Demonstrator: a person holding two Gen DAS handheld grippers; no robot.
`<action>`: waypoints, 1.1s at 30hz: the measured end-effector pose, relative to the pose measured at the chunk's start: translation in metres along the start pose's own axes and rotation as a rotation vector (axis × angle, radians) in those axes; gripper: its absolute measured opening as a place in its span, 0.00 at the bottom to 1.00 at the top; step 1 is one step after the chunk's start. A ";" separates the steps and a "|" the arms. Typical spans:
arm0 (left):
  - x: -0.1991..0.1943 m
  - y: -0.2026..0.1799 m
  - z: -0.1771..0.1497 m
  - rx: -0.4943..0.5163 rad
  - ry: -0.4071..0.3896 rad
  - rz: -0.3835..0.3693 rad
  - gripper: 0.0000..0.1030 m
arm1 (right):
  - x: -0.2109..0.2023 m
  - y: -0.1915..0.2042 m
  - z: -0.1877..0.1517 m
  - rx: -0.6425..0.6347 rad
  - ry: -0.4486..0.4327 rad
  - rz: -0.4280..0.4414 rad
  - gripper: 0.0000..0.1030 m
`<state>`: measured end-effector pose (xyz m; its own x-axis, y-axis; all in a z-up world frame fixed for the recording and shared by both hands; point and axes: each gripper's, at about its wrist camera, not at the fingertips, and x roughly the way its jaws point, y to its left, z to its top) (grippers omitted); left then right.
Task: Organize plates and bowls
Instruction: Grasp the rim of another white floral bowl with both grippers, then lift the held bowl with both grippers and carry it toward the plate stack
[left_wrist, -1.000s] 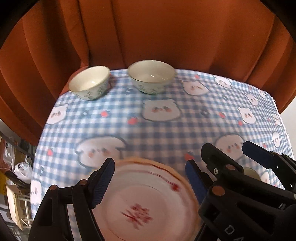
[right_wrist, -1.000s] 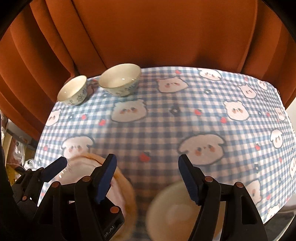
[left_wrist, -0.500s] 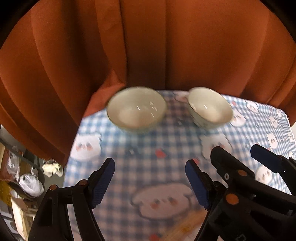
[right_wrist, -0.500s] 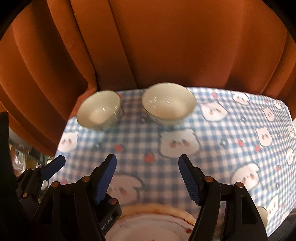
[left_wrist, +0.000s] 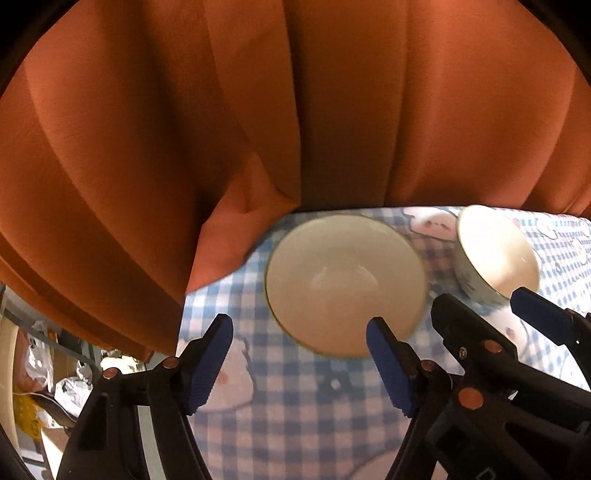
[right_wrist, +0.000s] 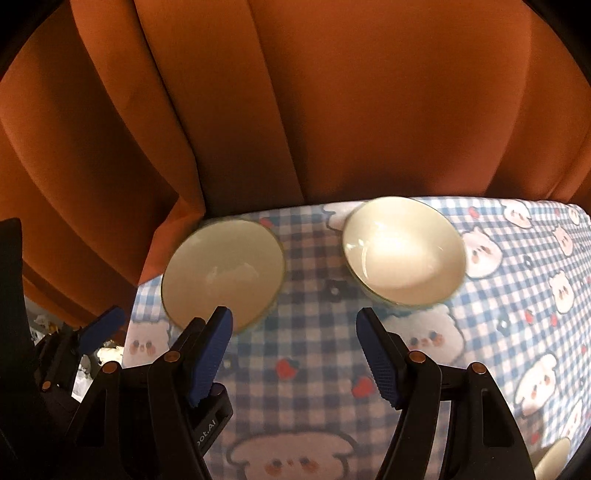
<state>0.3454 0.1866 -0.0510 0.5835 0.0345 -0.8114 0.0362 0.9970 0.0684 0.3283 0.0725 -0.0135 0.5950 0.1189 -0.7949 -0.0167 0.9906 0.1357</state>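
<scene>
Two cream bowls stand on the blue checked tablecloth near its far edge. In the left wrist view the left bowl lies just ahead of my left gripper. Its jaws are closing, the bowl's near rim shows beside the right fingertip, and no pad presses on it. The right bowl sits past my right gripper. In the right wrist view my right gripper is open and empty, facing the gap between the left bowl and the right bowl.
An orange curtain hangs close behind the table's far edge. The table's left edge drops to floor clutter. A cream rim peeks in at the lower right of the right wrist view.
Both grippers travelled forward over the table toward the two bowls, which now loom large. The red-patterned plate and the cream dish near the front have slid out of view.
</scene>
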 end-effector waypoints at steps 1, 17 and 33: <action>0.005 0.001 0.004 0.002 -0.001 0.001 0.74 | 0.006 0.003 0.004 0.001 -0.004 -0.003 0.70; 0.080 0.013 0.028 -0.020 0.092 -0.056 0.42 | 0.080 0.015 0.035 0.029 0.058 0.014 0.31; 0.061 0.000 0.016 0.008 0.111 -0.053 0.33 | 0.069 0.013 0.030 0.000 0.106 -0.011 0.25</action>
<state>0.3936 0.1875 -0.0917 0.4873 -0.0100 -0.8732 0.0707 0.9971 0.0281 0.3930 0.0914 -0.0492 0.5065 0.1147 -0.8546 -0.0104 0.9919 0.1270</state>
